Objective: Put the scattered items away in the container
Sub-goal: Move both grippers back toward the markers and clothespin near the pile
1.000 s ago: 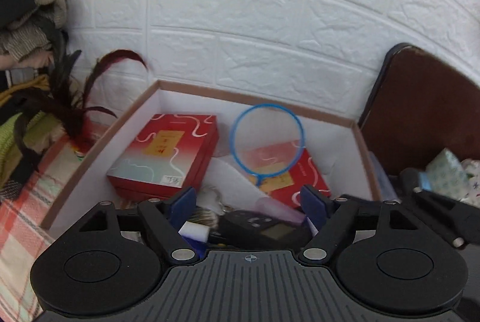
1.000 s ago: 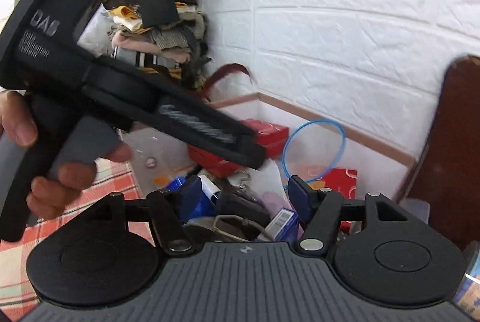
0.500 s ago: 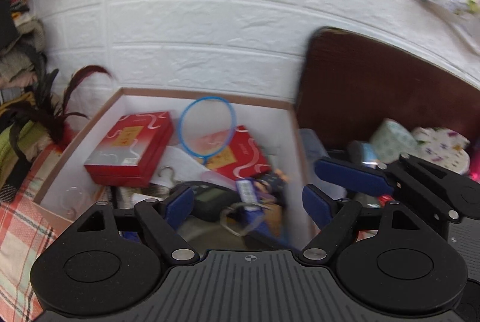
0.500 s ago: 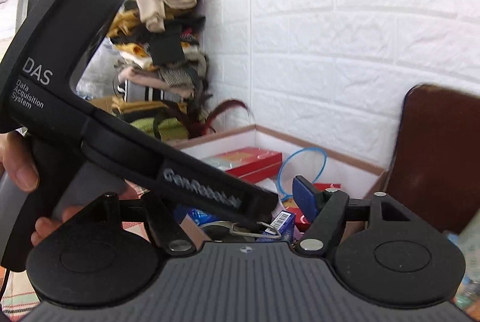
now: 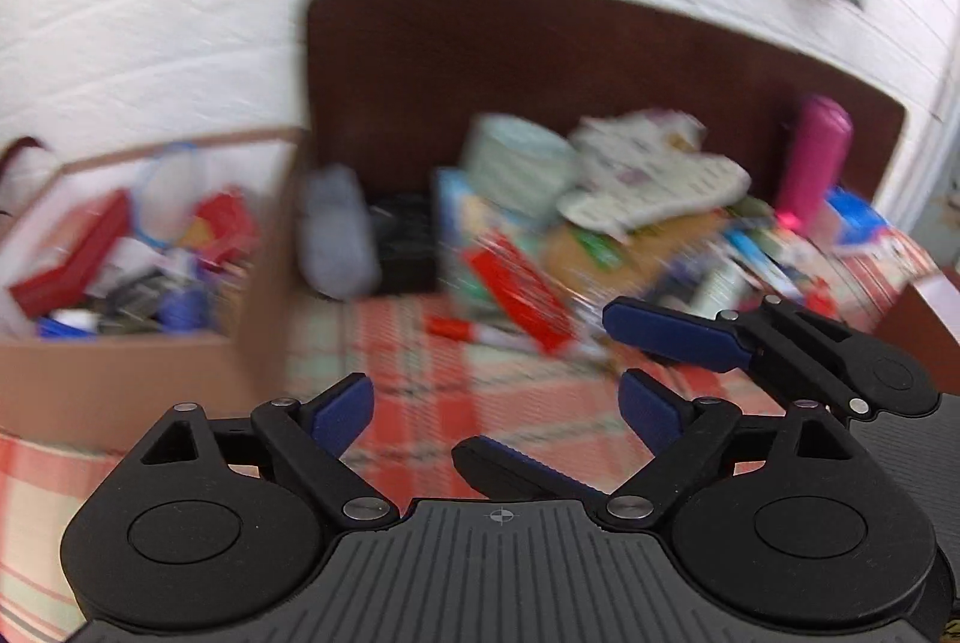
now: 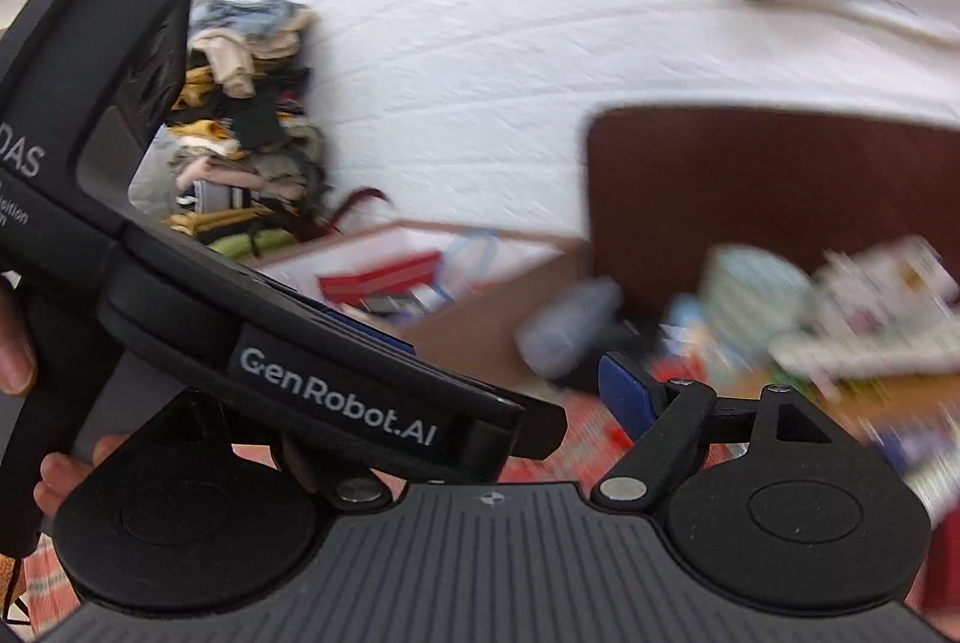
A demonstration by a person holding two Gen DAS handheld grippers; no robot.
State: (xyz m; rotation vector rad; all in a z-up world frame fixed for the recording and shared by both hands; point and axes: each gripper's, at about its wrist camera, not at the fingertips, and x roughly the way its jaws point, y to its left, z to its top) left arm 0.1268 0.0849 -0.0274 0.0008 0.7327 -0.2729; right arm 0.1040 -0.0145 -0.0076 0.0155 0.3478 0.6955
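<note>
Spreading wider with nothing between its jaws, the left gripper [image 5: 495,412] hangs over the checked cloth [image 5: 516,403]; the cardboard box [image 5: 120,367] sits left, scattered items [image 5: 600,247] ahead. The right gripper [image 5: 600,391], also opening, is empty beside it, below a white brick wall [image 5: 180,13].

White brick wall [image 5: 180,13], brown headboard [image 5: 540,61], clothes heap [image 6: 246,121]

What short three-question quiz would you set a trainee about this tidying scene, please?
1. True or false: the pink bottle stands inside the cardboard box.
2. In the left wrist view, on which side of the scattered pile is the box? A) left B) right C) in front
3. What pattern does the cloth under the items have?

Key: 1 false; 2 A; 3 red checks.
</note>
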